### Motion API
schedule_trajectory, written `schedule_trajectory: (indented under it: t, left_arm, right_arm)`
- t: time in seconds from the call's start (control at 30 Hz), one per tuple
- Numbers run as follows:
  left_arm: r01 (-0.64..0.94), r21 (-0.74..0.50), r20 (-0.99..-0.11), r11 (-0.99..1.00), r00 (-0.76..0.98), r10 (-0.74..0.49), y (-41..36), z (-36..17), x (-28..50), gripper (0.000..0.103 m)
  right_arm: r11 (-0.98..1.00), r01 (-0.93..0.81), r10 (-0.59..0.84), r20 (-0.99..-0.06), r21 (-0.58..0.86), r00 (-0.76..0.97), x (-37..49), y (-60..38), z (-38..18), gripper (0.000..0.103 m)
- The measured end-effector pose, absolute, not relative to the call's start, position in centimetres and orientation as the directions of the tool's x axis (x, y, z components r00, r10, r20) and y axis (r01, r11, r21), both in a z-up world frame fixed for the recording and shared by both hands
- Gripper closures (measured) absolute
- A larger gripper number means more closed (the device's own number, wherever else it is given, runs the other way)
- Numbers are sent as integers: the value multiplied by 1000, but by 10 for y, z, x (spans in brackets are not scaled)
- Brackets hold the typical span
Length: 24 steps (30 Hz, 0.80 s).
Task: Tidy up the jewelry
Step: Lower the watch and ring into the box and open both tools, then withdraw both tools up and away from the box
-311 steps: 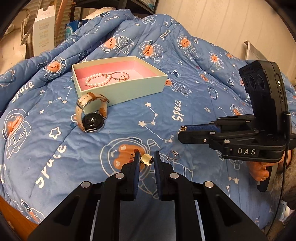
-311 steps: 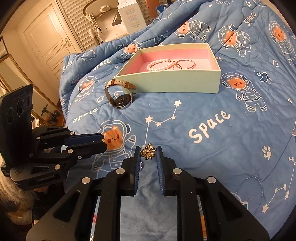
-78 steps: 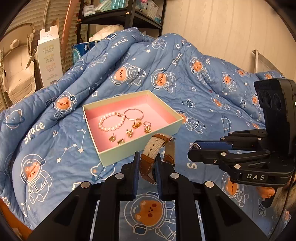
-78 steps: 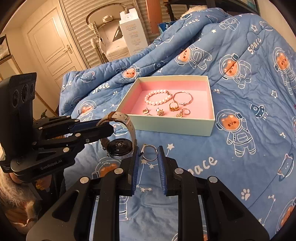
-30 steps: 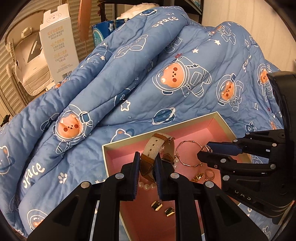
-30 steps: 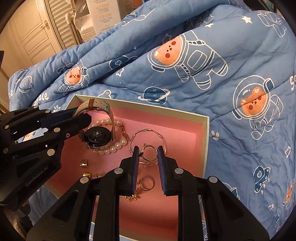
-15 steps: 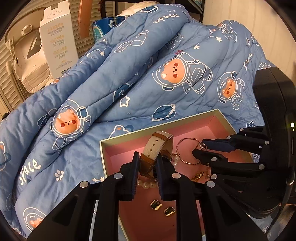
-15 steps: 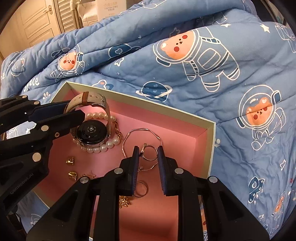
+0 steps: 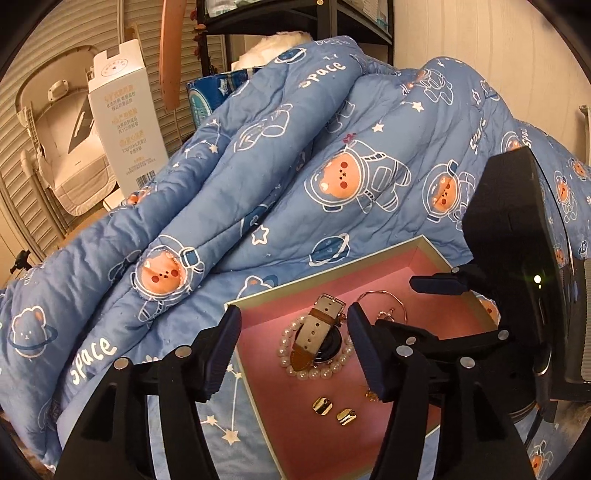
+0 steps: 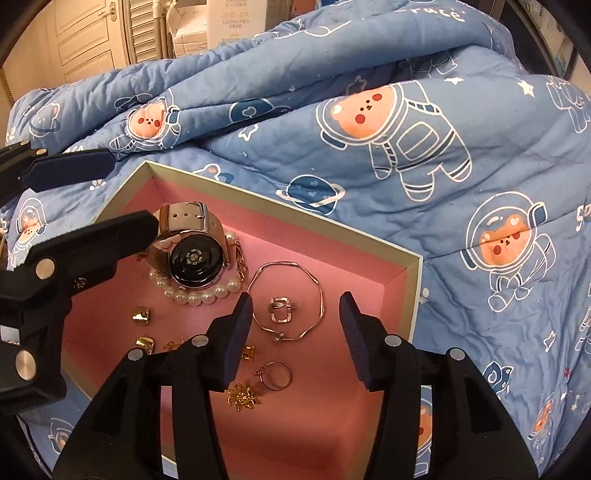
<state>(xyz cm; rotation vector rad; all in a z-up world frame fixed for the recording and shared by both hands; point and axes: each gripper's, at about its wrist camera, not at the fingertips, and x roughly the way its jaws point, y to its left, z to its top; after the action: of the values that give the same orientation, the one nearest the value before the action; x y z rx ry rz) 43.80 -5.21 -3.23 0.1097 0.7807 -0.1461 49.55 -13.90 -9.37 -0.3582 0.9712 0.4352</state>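
The pink-lined box (image 9: pixel 258 300) (image 10: pixel 413 295) lies on the blue quilt. In it the watch (image 9: pixel 317 334) (image 10: pixel 197 258) with its beige strap rests on the pearl bracelet (image 9: pixel 345 363) (image 10: pixel 195 297). My left gripper (image 9: pixel 293 314) (image 10: pixel 133 192) hangs just above the watch, its jaws opening and touching nothing. A silver ring (image 10: pixel 282 309) lies inside the thin bangle (image 10: pixel 318 291). My right gripper (image 10: pixel 295 301) (image 9: pixel 417 306) hovers over the ring, jaws opening and free of it. Gold ear pieces (image 10: pixel 142 315), another ring (image 10: pixel 277 376) and a gold charm (image 10: pixel 242 398) lie nearer.
The quilt (image 9: pixel 258 166) rises in thick folds behind the box. Beyond it stand a white carton (image 9: pixel 125 118), a dark shelf unit (image 9: pixel 295 14) and an infant seat (image 9: pixel 55 155). A panelled door (image 10: pixel 85 40) shows at the far left.
Both grippers have opened. The watch has dropped from the left jaws onto the pearl bracelet, and the ring has dropped from the right jaws into the bangle. The left gripper rose slightly.
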Motion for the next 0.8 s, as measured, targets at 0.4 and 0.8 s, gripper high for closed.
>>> schedule_trajectory:
  t: [0.4,0.8]
  left_arm:
    - [51,-3,-583,999,811,-43,-3,5,400,9]
    - [50,-60,-587,997,806,-76,10,-3,338,7]
  right_arm:
    - [908,-415,242,-737,-57,631,455,-173,-67,33]
    - [937,-350,281,-603,3,747,388,-194,-39,19]
